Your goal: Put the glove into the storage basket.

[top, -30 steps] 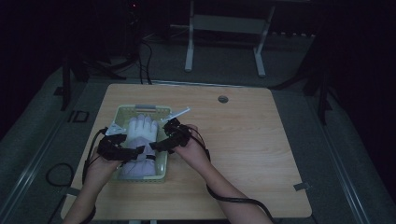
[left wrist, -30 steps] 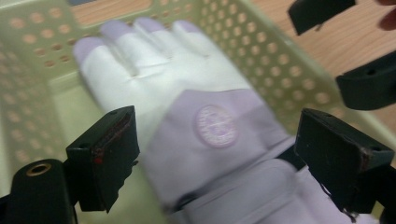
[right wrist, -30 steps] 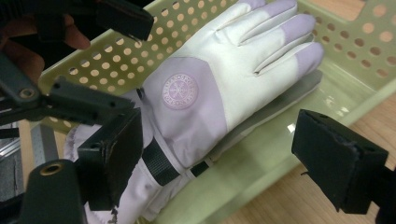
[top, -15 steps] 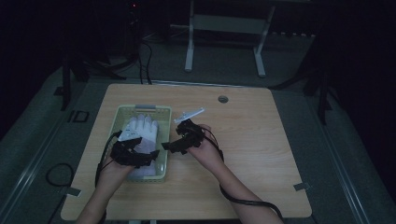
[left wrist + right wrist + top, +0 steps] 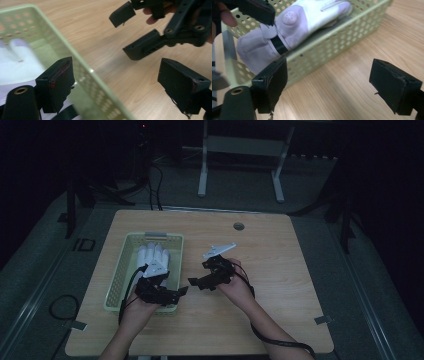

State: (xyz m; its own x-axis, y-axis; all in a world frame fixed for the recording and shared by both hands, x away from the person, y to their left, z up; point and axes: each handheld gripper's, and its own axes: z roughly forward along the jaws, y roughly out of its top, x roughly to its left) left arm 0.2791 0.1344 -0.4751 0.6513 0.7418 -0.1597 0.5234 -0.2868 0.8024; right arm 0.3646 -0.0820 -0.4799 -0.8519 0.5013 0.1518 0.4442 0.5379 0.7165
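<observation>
A pale green perforated basket (image 5: 116,280) stands on the left of the wooden table (image 5: 280,285), with a white glove (image 5: 152,255) lying inside it. My left gripper (image 5: 180,291) hovers at the basket's near right corner, open and empty; in the left gripper view (image 5: 120,85) the basket rim (image 5: 82,72) runs between its wide jaws. My right gripper (image 5: 196,282) is over bare wood just right of the basket, open and empty. In the right gripper view (image 5: 333,87) the basket wall (image 5: 332,47) and the glove (image 5: 307,17) lie ahead.
A round cable hole (image 5: 238,226) sits near the table's far edge. Bare wood stretches to the right of the basket. A white metal frame (image 5: 240,145) stands on the dark floor behind the table, and a cable (image 5: 60,305) lies on the floor at the left.
Both grippers have left the glove in the basket. The left one pulled back to the basket's near right corner; the right one moved right onto the table. The glove stays inside.
</observation>
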